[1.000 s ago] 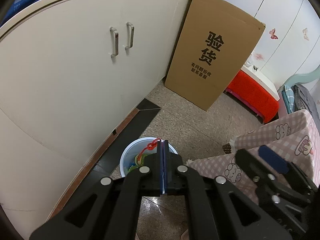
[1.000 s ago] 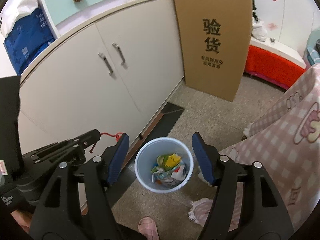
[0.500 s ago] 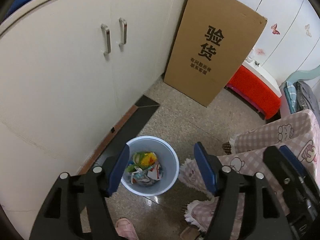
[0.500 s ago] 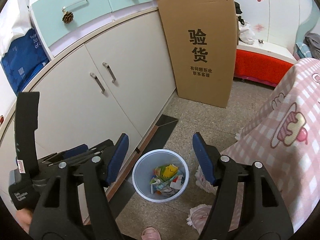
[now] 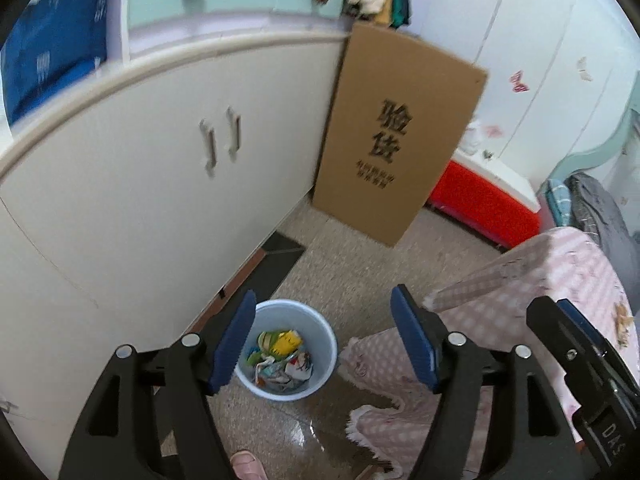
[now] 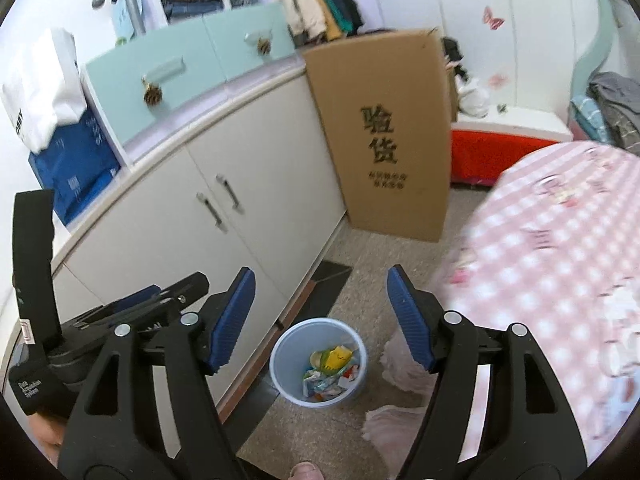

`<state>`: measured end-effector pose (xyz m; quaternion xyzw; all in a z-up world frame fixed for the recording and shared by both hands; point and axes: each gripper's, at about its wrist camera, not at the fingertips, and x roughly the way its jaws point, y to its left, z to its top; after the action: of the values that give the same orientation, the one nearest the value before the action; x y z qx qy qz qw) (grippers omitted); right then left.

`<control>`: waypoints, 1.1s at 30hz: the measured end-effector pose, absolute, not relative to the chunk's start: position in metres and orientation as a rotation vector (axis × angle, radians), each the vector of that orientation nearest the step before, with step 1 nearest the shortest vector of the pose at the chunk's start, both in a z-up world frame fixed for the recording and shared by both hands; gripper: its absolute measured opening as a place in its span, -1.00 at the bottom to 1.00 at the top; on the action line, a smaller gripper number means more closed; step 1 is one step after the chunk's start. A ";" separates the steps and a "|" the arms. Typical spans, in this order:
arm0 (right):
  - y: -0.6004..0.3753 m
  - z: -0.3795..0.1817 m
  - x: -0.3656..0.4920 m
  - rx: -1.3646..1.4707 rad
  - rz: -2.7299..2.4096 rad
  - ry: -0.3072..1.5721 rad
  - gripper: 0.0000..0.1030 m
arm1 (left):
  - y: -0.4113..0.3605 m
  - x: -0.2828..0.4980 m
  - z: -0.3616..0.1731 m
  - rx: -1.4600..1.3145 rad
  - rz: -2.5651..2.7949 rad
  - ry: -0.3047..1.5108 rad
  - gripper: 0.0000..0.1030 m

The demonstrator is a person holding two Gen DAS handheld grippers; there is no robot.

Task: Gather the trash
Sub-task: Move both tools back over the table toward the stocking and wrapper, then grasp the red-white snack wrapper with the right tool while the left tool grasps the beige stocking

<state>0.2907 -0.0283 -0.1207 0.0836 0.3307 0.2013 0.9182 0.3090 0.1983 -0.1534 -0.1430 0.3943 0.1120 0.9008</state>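
Note:
A pale blue trash bin (image 5: 316, 340) stands on the floor by the white cabinet, with crumpled colourful wrappers (image 5: 282, 356) inside. It also shows in the right wrist view (image 6: 286, 344) with the wrappers (image 6: 330, 370). My left gripper (image 5: 324, 340) is open and empty, high above the bin. My right gripper (image 6: 320, 320) is open and empty, also high above the bin. The left gripper shows at the left of the right wrist view (image 6: 140, 308); the right gripper shows at the right of the left wrist view (image 5: 580, 352).
A white cabinet (image 5: 140, 200) runs along the left. A tall cardboard box (image 5: 396, 140) leans against it. A table with a pink checked cloth (image 6: 560, 260) is on the right, its fringe hanging near the bin. A red bench (image 5: 484, 200) stands behind.
The left gripper opened and let go of a red-stringed piece of trash over the bin. Both grippers have risen and pulled back, so the bin looks smaller.

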 end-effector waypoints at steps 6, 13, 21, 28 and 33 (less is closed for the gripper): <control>-0.104 -0.097 0.265 0.205 0.326 0.618 0.37 | 0.133 0.294 -0.116 -0.235 0.149 0.752 0.41; -0.211 -0.093 0.249 0.247 0.164 0.606 0.39 | 0.033 0.293 -0.098 -0.125 0.011 0.738 0.47; -0.321 -0.134 0.271 0.295 -0.060 0.735 0.46 | -0.071 0.315 -0.102 -0.028 -0.094 0.764 0.50; -0.357 -0.157 0.309 0.351 -0.088 0.799 0.46 | -0.117 0.347 -0.116 -0.001 -0.124 0.809 0.50; -0.356 -0.160 0.331 0.299 -0.094 0.837 0.46 | -0.134 0.364 -0.121 0.018 -0.130 0.822 0.50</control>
<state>0.3309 -0.3565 -0.1603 0.1445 0.4049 -0.0456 0.9017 0.3644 -0.1336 -0.1212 0.0086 0.3990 -0.0631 0.9147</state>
